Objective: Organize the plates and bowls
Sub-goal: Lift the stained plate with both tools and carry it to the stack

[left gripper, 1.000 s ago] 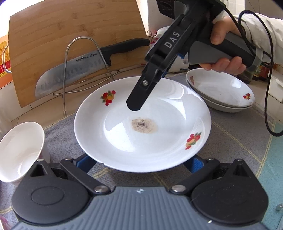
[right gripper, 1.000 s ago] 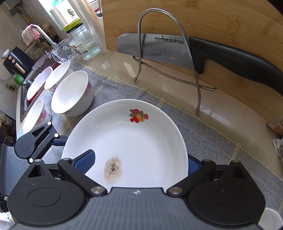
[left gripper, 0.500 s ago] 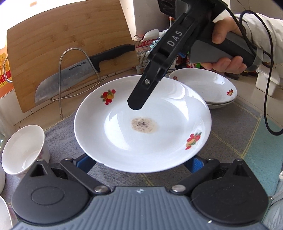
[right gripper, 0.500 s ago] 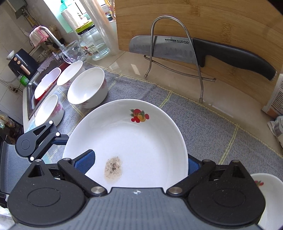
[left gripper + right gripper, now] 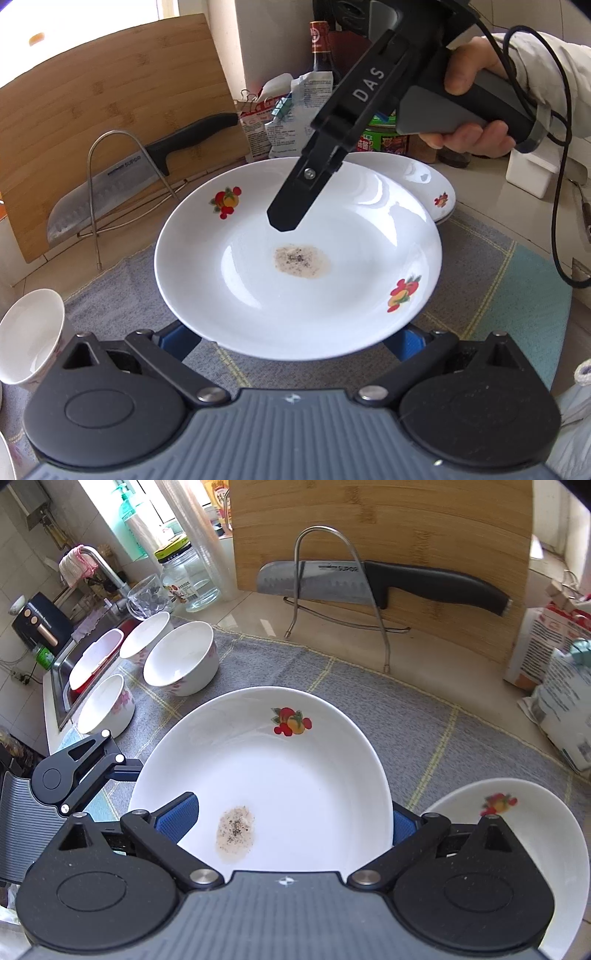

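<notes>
We note a bamboo cutting board [image 5: 388, 528] upright behind a wire rack [image 5: 332, 587] holding a black-handled knife [image 5: 369, 579]. Grey checked cloth [image 5: 424, 723] covers the tabletop [image 5: 258, 609]. Glass jar [image 5: 184, 576] near the sink [image 5: 59, 672]; sauce bottle [image 5: 320, 48] and packets [image 5: 280, 118] at back.

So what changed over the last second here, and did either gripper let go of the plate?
Both grippers carried the soiled plate rightward, toward the stacked plates, which have now entered the right wrist view. Neither let go: the left gripper and right gripper keep the same hold. The bowls stayed put.
</notes>
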`<state>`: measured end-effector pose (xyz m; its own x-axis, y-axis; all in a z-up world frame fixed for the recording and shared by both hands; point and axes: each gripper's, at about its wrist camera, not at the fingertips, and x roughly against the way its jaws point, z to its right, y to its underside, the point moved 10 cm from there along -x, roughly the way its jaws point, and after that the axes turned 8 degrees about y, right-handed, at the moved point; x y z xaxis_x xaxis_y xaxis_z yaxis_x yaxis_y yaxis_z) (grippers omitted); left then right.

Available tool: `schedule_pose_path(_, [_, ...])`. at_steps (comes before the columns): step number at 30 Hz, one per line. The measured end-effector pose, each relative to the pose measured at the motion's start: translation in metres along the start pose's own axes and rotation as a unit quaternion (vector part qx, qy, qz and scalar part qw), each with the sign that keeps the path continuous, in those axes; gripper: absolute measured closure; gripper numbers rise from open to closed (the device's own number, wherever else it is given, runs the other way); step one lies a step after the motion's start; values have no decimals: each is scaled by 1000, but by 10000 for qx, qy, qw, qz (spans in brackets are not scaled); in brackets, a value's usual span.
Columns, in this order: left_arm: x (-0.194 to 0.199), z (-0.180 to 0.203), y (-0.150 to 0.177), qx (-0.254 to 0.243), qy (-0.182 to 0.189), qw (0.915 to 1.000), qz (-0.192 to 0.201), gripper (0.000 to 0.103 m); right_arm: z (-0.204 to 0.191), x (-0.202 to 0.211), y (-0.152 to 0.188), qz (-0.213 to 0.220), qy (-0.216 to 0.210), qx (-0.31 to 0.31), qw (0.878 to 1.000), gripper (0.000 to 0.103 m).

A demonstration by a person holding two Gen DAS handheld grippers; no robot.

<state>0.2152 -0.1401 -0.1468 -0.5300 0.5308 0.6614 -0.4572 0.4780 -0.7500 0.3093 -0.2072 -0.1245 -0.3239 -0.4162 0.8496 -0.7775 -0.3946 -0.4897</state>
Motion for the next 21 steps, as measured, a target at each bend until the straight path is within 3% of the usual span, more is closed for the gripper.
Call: schedule_pose_path(21, [-29, 46, -38, -363, 525, 9979, 81, 1, 55, 47, 39, 226, 447, -457, 9977, 0])
